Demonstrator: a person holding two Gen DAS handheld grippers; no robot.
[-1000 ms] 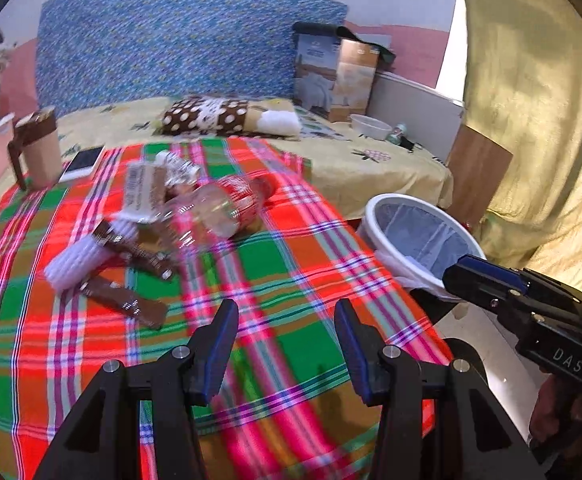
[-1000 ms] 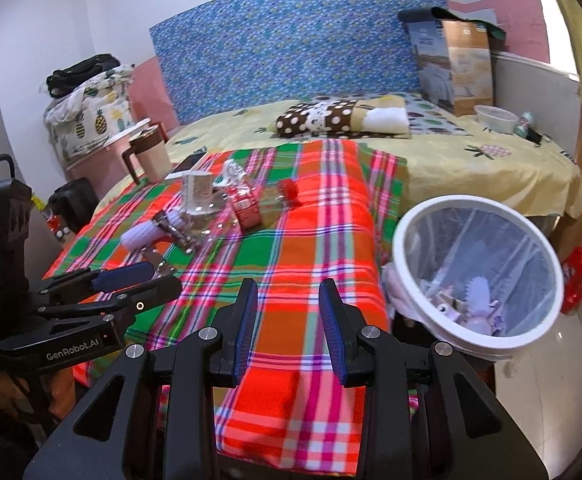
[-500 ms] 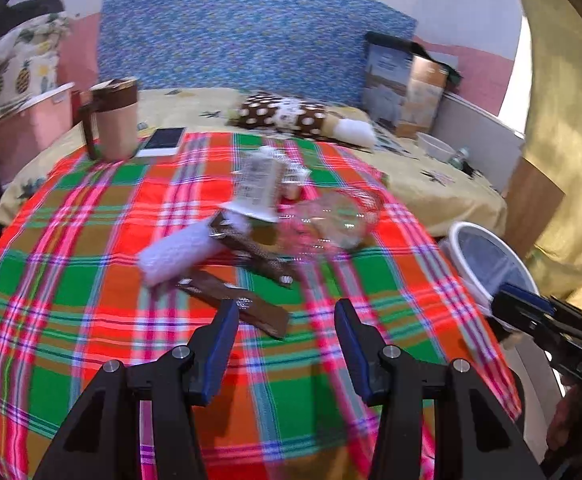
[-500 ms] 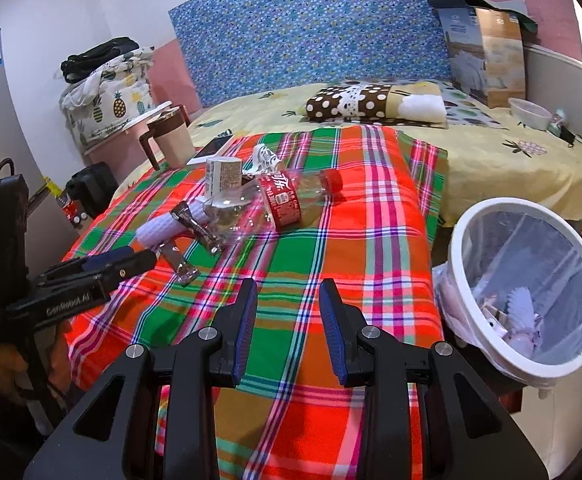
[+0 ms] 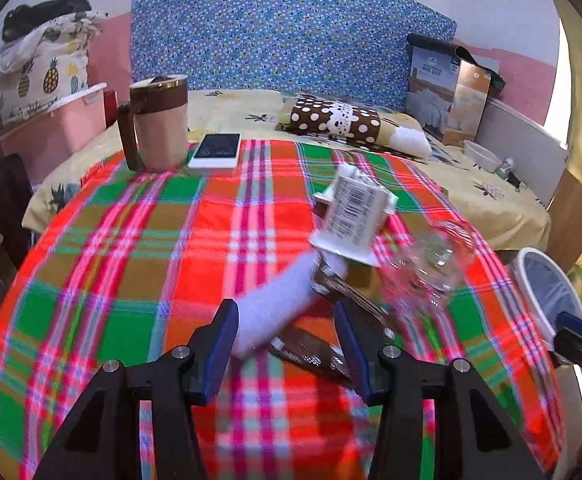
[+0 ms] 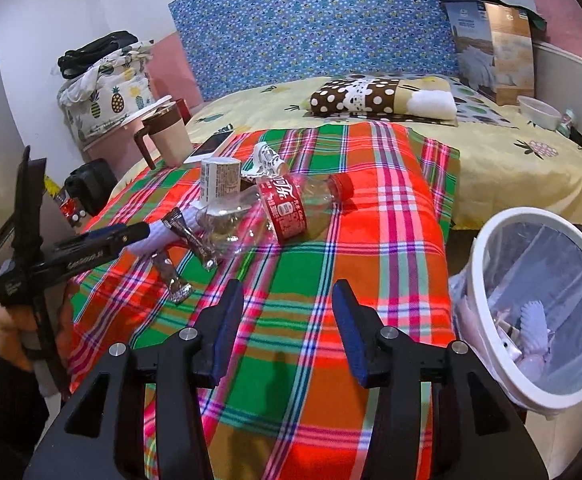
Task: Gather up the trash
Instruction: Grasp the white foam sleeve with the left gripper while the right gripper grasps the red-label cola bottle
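Observation:
Trash lies on a plaid cloth: a clear plastic bottle (image 6: 283, 208) with a red label and cap, a white cup (image 5: 351, 216) on its side, a white foam sleeve (image 5: 279, 308) and brown snack wrappers (image 5: 315, 354). My left gripper (image 5: 287, 342) is open, its fingers either side of the foam sleeve's near end and the wrappers. It also shows in the right wrist view (image 6: 103, 236). My right gripper (image 6: 287, 322) is open and empty over the cloth, short of the bottle. A white-rimmed trash bin (image 6: 539, 304) stands off the bed's right edge.
A brown-lidded mug (image 5: 159, 124) and a phone (image 5: 216, 150) sit at the cloth's far left. A dotted pillow (image 5: 335, 124) and a boxed quilt (image 5: 447, 96) lie further back. A pink tub (image 5: 55, 132) stands at the left. The bin holds some trash.
My left gripper has moved forward and down onto the trash pile, now straddling the foam sleeve. My right gripper has opened wider and shifted slightly right toward the bin.

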